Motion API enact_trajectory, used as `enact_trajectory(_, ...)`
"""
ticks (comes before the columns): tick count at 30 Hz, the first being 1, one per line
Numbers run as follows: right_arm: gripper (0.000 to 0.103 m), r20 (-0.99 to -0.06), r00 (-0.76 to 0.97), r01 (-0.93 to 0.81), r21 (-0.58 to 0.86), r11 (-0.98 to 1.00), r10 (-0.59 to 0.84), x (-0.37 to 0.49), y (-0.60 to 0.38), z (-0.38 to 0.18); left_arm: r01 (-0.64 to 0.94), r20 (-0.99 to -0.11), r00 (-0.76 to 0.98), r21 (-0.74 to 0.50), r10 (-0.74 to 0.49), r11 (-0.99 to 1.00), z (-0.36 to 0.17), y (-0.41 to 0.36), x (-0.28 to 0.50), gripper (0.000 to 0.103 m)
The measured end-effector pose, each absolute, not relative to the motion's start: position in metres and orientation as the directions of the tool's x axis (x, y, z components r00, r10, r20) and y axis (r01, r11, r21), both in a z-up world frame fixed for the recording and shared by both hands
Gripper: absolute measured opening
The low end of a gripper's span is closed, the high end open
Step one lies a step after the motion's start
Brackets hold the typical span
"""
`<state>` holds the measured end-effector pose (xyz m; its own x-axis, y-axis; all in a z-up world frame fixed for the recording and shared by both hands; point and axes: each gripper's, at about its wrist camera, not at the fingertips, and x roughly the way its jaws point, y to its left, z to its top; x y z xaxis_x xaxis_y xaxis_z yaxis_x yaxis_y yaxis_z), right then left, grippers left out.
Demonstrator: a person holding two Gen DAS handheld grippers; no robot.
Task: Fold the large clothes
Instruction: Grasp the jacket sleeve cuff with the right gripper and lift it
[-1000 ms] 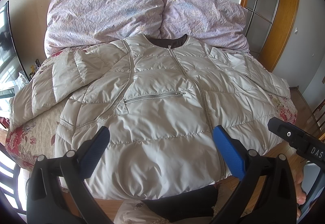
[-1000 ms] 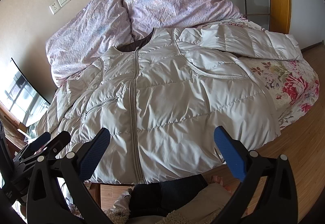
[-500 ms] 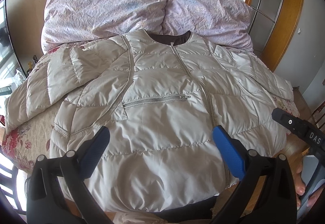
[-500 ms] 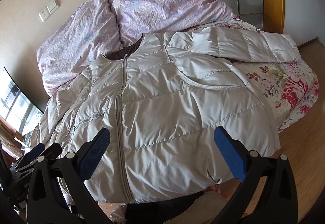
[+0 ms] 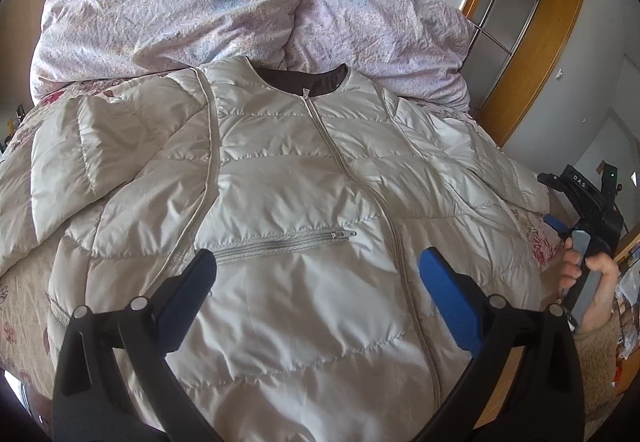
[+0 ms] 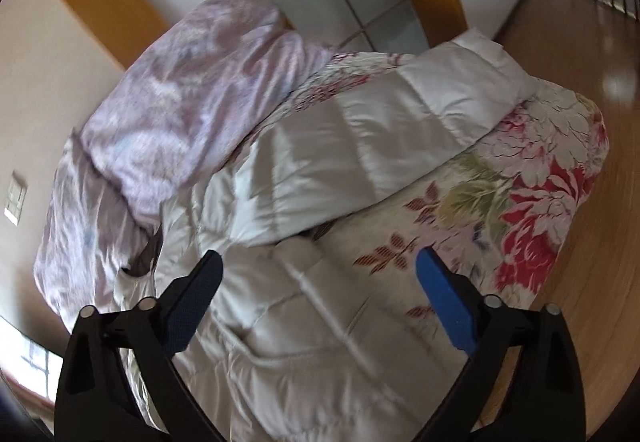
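Note:
A large pale grey quilted jacket [image 5: 296, 177] lies face up on the bed, zipped, collar toward the pillows, both sleeves spread out. My left gripper [image 5: 316, 274] is open and empty, hovering over the jacket's lower front near the chest pocket zip. My right gripper [image 6: 318, 278] is open and empty, over the jacket's right side near the armpit; the right sleeve [image 6: 384, 129] stretches toward the bed's far corner. The right gripper also shows in the left wrist view [image 5: 584, 209], held in a hand at the bed's right edge.
Two lilac pillows [image 5: 180, 1] lie at the head of the bed. A floral bedspread [image 6: 532, 201] covers the mattress. A wooden door frame with glass panels [image 5: 520, 1] stands to the right. Wooden floor [image 6: 580, 61] lies beyond the bed.
Both grippers moved forward over the jacket. The right gripper swung right and turned toward the right sleeve; its view is blurred by motion. Both stayed open.

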<state>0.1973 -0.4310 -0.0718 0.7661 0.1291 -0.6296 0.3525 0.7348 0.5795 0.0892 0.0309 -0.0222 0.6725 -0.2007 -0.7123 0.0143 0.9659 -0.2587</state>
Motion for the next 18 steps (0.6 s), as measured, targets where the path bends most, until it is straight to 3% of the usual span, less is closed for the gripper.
enact_trajectory(5,0.058,-0.684,0.726,0.530,0.622,0.576,0.071,0.234,-0.509,-0.106,0.006,-0.648,0.710,-0.386,-0.275,0.923,-0.029,0.054,0.094,0.101)
enact_trajectory(8,0.047,-0.703,0.710,0.604,0.643,0.471,0.049,0.238,-0.545,-0.128,-0.029,-0.623,0.725,-0.453,-0.293,0.891,-0.032,0.070,0.096,0.101)
enact_trajectory(13,0.038,-0.689,0.721,0.625,0.693,0.359,0.072,0.240,-0.576,-0.157,-0.055,-0.625,0.722,-0.480,-0.297,0.875,-0.036,0.081,0.102,0.101)
enact_trajectory(18,0.038,-0.661,0.746,0.594,0.713,0.372,0.078,0.249,-0.581,-0.163,-0.057,-0.626,0.732,-0.450,-0.270,0.891,-0.037,0.078,0.103,0.101)
